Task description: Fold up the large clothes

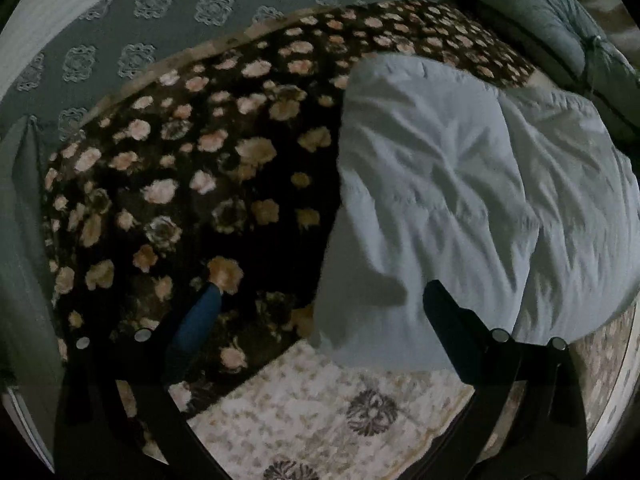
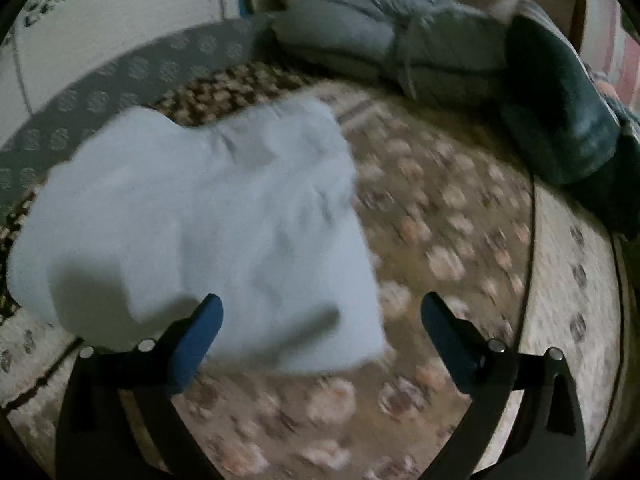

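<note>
A pale blue garment (image 1: 460,200) lies folded into a thick wrinkled bundle on a dark brown flower-patterned blanket (image 1: 180,168). My left gripper (image 1: 320,300) is open above the garment's near left corner, with its fingers on either side and holding nothing. In the right wrist view the same pale blue garment (image 2: 208,232) lies as a rough rectangle on the flowered blanket (image 2: 440,220). My right gripper (image 2: 320,312) is open just above its near edge and holds nothing. That view is blurred.
A cream patterned rug (image 1: 320,412) lies in front of the blanket. A grey patterned carpet (image 1: 140,28) borders the far side. A tied grey-blue bundle (image 2: 392,48) and a dark green folded cloth (image 2: 560,112) lie at the far right.
</note>
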`<action>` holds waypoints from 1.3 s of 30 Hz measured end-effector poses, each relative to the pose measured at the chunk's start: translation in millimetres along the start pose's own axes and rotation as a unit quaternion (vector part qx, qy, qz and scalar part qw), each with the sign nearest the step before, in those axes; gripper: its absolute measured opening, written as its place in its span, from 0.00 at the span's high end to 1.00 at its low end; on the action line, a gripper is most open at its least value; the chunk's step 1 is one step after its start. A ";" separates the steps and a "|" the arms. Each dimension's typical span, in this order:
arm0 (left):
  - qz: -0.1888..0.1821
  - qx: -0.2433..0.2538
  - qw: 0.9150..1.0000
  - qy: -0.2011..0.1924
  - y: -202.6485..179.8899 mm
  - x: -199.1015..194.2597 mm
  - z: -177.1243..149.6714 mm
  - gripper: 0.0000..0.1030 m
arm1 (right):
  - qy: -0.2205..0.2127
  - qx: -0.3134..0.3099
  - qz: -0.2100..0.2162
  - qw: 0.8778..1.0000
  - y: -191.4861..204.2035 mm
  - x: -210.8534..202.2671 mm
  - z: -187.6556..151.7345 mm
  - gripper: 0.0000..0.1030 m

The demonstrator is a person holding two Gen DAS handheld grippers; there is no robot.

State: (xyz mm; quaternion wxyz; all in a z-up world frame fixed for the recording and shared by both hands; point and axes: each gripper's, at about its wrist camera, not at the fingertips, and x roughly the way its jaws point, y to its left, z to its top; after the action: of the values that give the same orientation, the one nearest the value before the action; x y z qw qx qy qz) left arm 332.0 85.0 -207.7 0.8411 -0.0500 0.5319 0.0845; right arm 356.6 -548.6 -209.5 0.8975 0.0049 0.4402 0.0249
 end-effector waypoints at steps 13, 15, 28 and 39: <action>-0.033 0.002 0.999 0.020 -17.6 38.5 2.4 0.03 | 0.061 0.028 0.034 0.997 1.9 72.9 -11.8 0.02; -0.031 0.005 0.999 0.019 -19.9 39.8 1.3 0.03 | 0.066 0.024 0.039 0.997 4.4 78.8 -10.9 0.02; -0.065 -0.026 0.997 0.038 -10.3 48.6 -2.0 0.03 | 0.095 0.062 0.160 0.981 9.4 104.6 -11.4 0.25; -0.097 -0.022 0.994 0.050 -7.6 39.8 -0.1 0.03 | 0.079 -0.012 0.140 0.987 35.8 97.0 -8.2 0.51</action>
State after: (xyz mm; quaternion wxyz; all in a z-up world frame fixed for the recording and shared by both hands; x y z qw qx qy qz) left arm 350.1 81.0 -243.7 0.8163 -0.1240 0.5640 0.0110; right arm 407.9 -508.2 -290.1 0.8478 0.0533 0.5042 0.1557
